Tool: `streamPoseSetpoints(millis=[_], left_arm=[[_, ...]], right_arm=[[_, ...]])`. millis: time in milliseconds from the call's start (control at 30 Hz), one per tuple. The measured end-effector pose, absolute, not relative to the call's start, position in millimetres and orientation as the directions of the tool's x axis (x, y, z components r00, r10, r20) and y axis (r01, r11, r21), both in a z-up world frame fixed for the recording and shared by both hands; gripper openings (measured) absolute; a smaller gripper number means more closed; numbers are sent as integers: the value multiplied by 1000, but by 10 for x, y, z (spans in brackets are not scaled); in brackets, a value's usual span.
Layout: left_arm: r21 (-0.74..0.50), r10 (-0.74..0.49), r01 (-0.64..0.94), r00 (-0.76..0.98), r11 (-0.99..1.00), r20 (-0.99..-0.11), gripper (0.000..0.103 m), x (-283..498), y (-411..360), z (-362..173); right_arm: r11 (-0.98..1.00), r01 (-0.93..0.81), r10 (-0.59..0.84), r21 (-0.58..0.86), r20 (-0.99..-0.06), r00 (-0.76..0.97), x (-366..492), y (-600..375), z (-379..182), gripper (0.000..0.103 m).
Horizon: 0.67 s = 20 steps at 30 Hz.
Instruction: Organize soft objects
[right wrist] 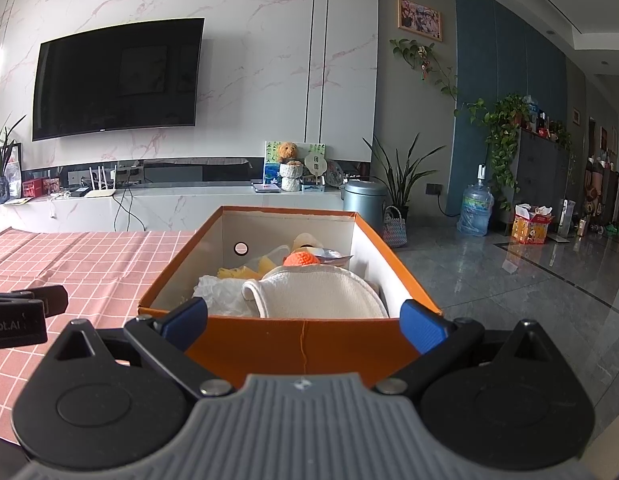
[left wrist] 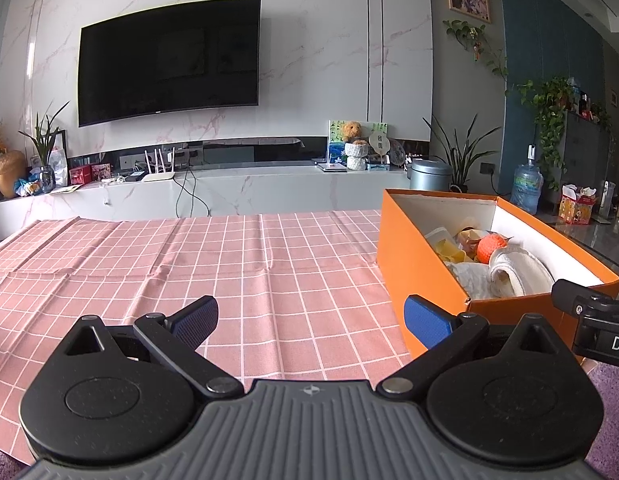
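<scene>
An orange cardboard box [left wrist: 413, 256] [right wrist: 309, 344] stands on the pink checked tablecloth [left wrist: 189, 264] at the table's right end. Inside lie a white folded cloth [right wrist: 321, 292] [left wrist: 517, 272], an orange knitted ball [right wrist: 301, 258] [left wrist: 491, 246], yellow pieces [right wrist: 235, 272] and crumpled white material [right wrist: 217, 292]. My left gripper [left wrist: 311, 320] hangs open over the bare cloth, left of the box, holding nothing. My right gripper [right wrist: 305, 322] is open in front of the box's near wall, empty, its fingers wider than the wall's middle part.
A marble TV bench [left wrist: 229, 188] with a router, boxes and a plush bear runs behind the table under a wall TV [left wrist: 169, 60]. Right of the table are a metal bin [right wrist: 365, 200], plants, a water bottle [right wrist: 475, 210] and a glossy floor [right wrist: 509, 280].
</scene>
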<state>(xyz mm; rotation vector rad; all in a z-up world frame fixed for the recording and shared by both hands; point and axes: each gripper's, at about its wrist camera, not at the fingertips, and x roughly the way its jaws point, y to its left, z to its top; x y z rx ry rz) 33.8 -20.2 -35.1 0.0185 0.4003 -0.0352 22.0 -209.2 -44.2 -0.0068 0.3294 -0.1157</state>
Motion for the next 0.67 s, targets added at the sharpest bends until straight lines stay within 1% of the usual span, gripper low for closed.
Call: streamPoseSetpoints(millis=[667], left_arm=[[12,-36,44,922,999,-384,103,321,-214,-335]], right_arm=[[993,119,-117,-17,-329,937,229,-2092,-455,100]])
